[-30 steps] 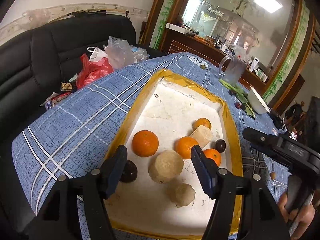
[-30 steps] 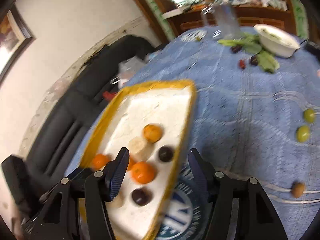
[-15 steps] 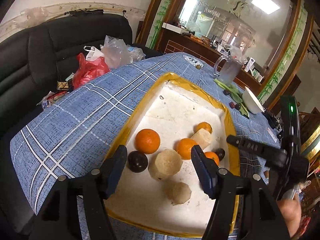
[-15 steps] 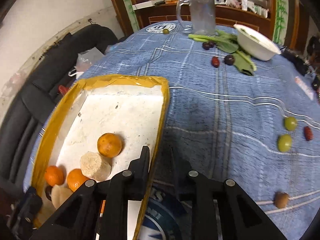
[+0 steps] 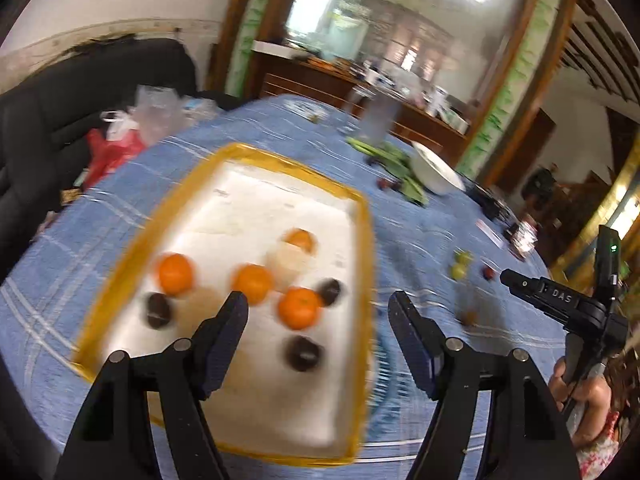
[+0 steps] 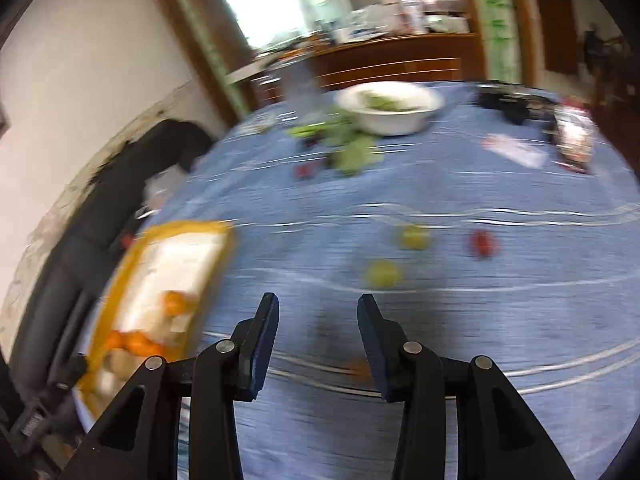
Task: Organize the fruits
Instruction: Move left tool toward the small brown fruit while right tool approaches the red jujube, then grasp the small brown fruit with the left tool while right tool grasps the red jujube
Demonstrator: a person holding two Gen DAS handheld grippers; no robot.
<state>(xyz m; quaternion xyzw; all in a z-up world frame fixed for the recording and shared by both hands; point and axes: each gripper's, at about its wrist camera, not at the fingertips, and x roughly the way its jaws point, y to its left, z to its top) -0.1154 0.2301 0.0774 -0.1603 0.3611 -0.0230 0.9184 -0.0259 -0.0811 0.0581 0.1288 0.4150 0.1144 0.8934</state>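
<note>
A white tray with a yellow rim (image 5: 362, 248) holds several oranges (image 5: 299, 307), three dark round fruits (image 5: 302, 352) and pale peeled pieces (image 5: 290, 260). My left gripper (image 5: 318, 312) hovers above the tray's near right part, its jaws opening with nothing gripped. My right gripper (image 6: 318, 312) is over the blue tablecloth to the right of the tray (image 6: 176, 264), its jaws also opening and empty. Beyond it lie two green fruits (image 6: 383, 273), a red one (image 6: 482, 243) and a blurred brown one (image 6: 362, 368) beside its right finger. Both views are motion-blurred.
A white bowl (image 6: 390, 106) with greens (image 6: 348, 148) beside it stands at the table's far side, near a glass jug (image 5: 376, 116). Dark clutter (image 6: 516, 104) lies far right. A black sofa (image 5: 80, 96) with plastic bags (image 5: 116, 148) lies left. A hand (image 5: 580, 384) holds the right gripper's handle.
The right gripper swung right from the tray's edge to over the tablecloth, and its jaws went from nearly shut to apart. The left gripper shifted right over the tray, jaws slightly wider.
</note>
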